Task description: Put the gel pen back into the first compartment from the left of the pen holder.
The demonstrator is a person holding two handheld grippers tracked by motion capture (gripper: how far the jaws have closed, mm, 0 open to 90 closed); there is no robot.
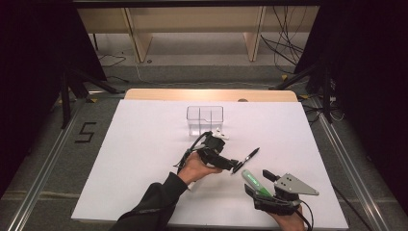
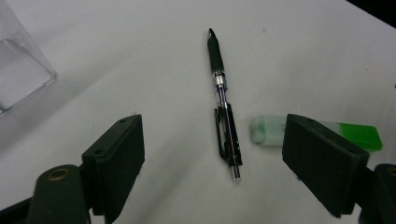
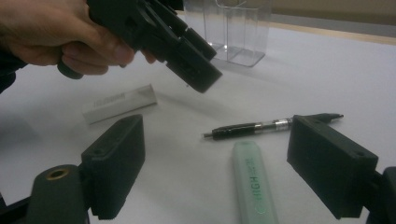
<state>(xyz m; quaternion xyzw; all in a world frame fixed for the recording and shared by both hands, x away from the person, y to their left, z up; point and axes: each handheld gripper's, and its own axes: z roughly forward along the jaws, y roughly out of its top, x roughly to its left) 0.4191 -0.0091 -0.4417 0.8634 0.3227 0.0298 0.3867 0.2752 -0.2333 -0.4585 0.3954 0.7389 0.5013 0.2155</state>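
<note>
**Both grippers spread above the pen and highlighter**

I have the left gripper point(image 1: 226, 162) held off the table near its middle, jaws spread wide. In the left gripper view the pen point(image 2: 224, 103) lies flat on the white sheet between those jaws, running lengthwise away from the camera, its black grip end farthest from me and its clip nearer. Nothing is pinched; the jaws stand well apart on either side of it and I cannot tell how high they are above it.

My right gripper point(image 1: 269, 185) sits near the table's front edge, right of centre, jaws also wide apart and holding nothing. Its grey plate point(image 1: 293, 184) shows on top in the high view. In the right gripper view the highlighter point(image 3: 252, 184) lies between the jaws, pale green, lengthwise, with the pen point(image 3: 275, 125) lying crosswise just beyond its far end. I cannot tell whether the two touch.

From that same view my left hand point(image 3: 56, 37) and its gripper hang above the sheet at upper left, and a small white box point(image 3: 119, 102) lies flat beneath them.

The clear organiser point(image 1: 205, 119) stands upright toward the far side of the table point(image 1: 144, 144), behind the left gripper, divided into compartments. A small white item point(image 1: 221, 134) lies just in front of it.
</note>
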